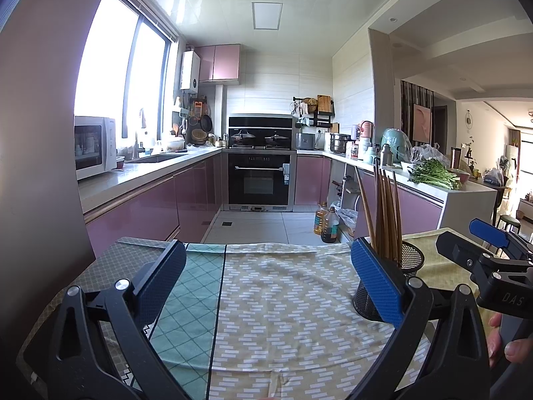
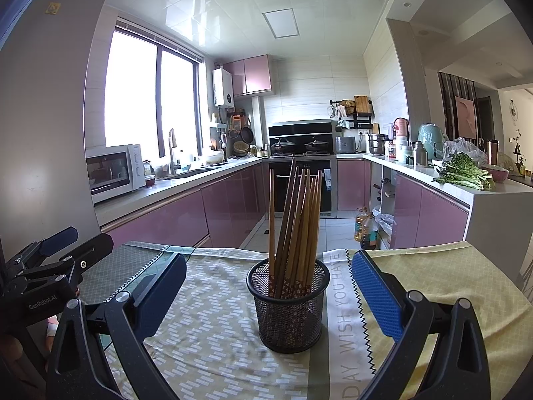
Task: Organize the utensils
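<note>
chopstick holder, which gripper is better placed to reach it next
Right. The mesh holder with the chopsticks stands centred between the open right gripper; the open left gripper faces bare cloth, holder off to its right.

Blown-out window [image 2: 146, 96] daylight, sharp focus, fisheye-bent edges

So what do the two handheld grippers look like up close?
Both match: black angular linkage frames with silver pivot screws and long flat blue textured pads. The left gripper carries white "GenRobot.AI" lettering on its body, seen from the right wrist camera. The right gripper shows "DAS" lettering. No cables or sleeves are visible.
</note>
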{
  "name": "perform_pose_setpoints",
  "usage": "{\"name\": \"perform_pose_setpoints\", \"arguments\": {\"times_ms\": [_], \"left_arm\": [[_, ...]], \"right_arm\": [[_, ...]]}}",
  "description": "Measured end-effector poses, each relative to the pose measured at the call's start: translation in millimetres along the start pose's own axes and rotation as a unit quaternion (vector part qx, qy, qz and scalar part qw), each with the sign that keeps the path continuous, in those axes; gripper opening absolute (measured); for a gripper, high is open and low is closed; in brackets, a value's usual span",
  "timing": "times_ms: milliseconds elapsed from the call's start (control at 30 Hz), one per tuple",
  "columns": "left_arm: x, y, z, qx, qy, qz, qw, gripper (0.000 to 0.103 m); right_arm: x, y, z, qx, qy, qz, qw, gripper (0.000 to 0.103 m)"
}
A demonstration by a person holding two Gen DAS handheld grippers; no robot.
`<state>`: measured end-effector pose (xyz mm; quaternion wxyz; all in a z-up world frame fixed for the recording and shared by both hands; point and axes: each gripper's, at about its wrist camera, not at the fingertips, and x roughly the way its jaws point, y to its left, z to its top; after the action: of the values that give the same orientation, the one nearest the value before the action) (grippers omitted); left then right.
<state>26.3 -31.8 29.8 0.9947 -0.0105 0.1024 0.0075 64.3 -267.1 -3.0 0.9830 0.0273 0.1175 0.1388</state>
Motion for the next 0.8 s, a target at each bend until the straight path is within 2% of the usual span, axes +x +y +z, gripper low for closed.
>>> {"name": "perform_pose_setpoints", "arguments": {"times_ms": [800], "left_arm": [[-0.2,-1.0,-1.7,0.000,0.000,0.001,1.0000,0.097]], "right_arm": [[0.0,0.1,0.0,0.000,0.001,0.000,1.000,0.096]]}}
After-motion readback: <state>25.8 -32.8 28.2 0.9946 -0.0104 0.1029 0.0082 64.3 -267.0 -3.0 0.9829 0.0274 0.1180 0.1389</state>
